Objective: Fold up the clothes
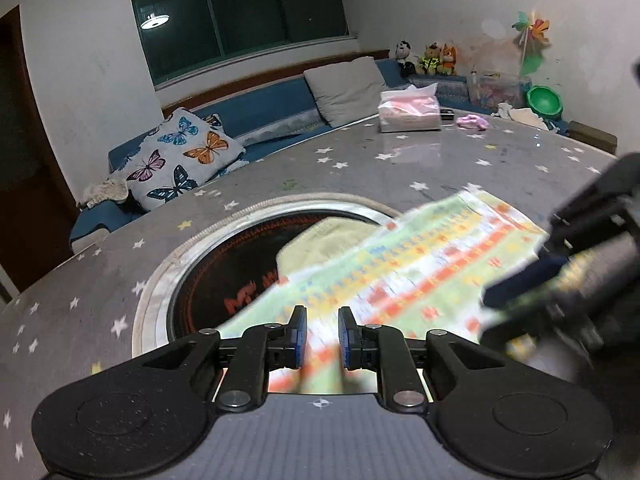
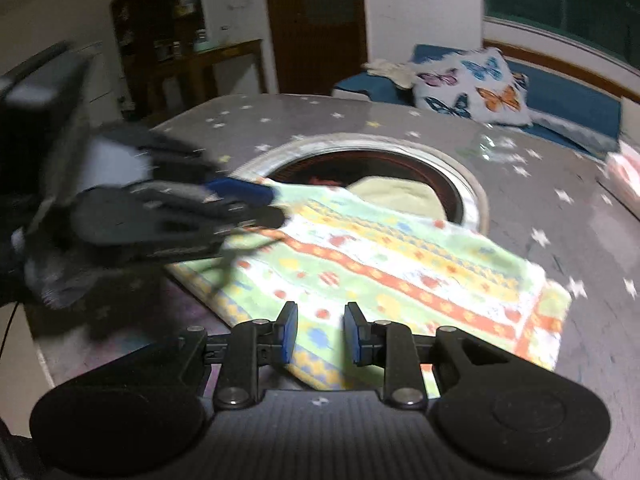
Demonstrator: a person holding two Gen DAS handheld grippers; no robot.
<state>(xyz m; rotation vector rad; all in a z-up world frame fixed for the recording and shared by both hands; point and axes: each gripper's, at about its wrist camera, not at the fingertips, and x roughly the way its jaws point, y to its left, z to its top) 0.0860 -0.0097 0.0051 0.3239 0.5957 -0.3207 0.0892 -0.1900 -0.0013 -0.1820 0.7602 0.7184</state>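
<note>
Both grippers, L (image 1: 322, 330) and R (image 2: 320, 330), we held narrowly apart over the patterned cloth (image 2: 400, 264); grip unclear. Cloth's 12 o'clock edge overlapped the table's round recess (image 2: 476, 196).

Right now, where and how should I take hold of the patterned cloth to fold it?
Take the patterned cloth by its near edge, coming from the near side, since that edge lies at both tools. The far end drapes over the round opening in the table, so leave that end free.
</note>
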